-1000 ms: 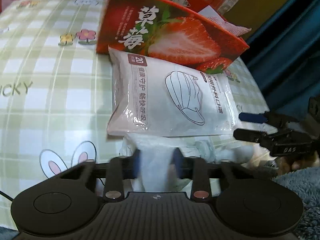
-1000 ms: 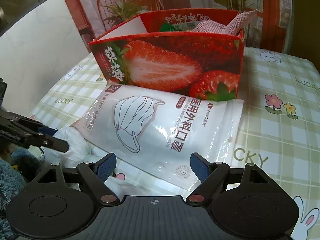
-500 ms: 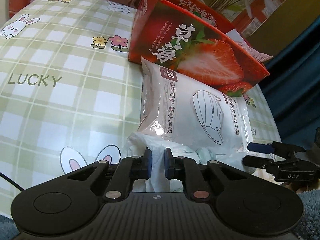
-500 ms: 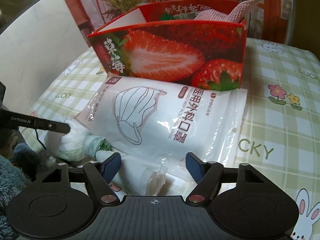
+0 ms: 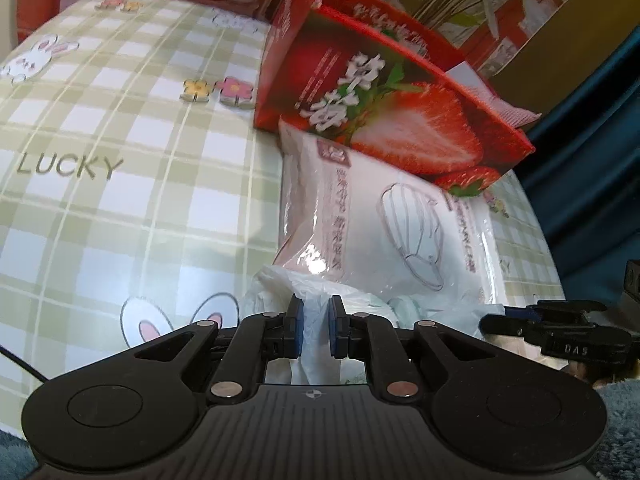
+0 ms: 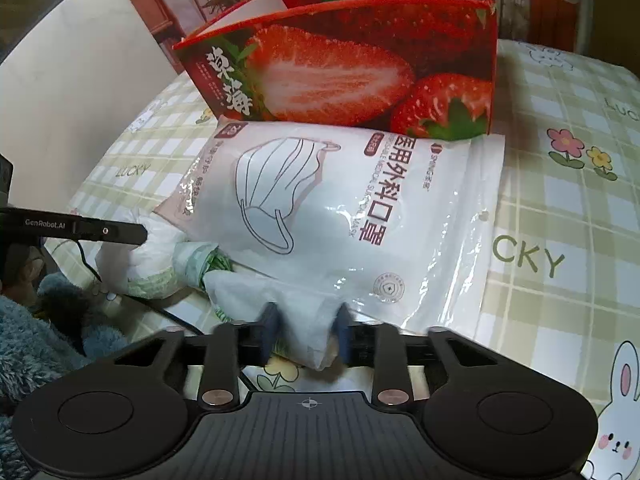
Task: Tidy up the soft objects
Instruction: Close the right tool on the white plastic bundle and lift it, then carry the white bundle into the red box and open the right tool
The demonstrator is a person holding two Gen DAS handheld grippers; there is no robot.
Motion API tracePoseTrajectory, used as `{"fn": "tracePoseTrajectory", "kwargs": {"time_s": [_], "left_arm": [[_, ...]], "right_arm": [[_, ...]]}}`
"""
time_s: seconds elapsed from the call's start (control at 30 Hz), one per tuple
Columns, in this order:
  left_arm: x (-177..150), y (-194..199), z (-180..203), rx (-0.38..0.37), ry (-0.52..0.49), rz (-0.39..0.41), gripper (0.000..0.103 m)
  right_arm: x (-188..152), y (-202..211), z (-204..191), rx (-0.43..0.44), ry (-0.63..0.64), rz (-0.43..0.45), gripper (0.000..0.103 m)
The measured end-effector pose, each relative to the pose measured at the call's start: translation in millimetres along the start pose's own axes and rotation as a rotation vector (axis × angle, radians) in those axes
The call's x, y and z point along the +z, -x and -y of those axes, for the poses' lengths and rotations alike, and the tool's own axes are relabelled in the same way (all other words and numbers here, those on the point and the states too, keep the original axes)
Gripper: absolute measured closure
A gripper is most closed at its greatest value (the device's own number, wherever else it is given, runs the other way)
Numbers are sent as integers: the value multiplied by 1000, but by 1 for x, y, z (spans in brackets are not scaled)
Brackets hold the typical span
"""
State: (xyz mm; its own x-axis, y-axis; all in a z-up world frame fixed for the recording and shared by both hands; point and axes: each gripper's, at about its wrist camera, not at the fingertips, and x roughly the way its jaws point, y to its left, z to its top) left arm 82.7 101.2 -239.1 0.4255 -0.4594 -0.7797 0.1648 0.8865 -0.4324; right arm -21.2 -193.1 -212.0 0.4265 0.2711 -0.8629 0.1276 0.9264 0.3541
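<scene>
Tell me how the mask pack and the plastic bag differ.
The mask pack lies flat and smooth against the strawberry box; the plastic bag is crumpled and bunched. The pack carries printed text and a mask drawing; the bag is thin and mostly plain. No gripper holds the pack; both grippers pinch the bag. Both are white and soft.

The right tool (image 6: 306, 334) has just been closing and now pinches a crumpled white plastic bag (image 6: 304, 316). Just beyond lies a white mask packet (image 6: 340, 208), touching a red strawberry box (image 6: 340, 76) on the checked desk (image 6: 560, 220). At the far left, the left tool (image 6: 136, 233) grips the bag's other end.
</scene>
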Motion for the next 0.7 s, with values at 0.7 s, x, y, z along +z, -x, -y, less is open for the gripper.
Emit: {"fn": "tracePoseTrajectory", "kwargs": {"time_s": [0.7], "left_arm": [[127,58,65,-35,-223,393,92]], "right_arm": [[112,83,-9,-63,206,440,93]]}}
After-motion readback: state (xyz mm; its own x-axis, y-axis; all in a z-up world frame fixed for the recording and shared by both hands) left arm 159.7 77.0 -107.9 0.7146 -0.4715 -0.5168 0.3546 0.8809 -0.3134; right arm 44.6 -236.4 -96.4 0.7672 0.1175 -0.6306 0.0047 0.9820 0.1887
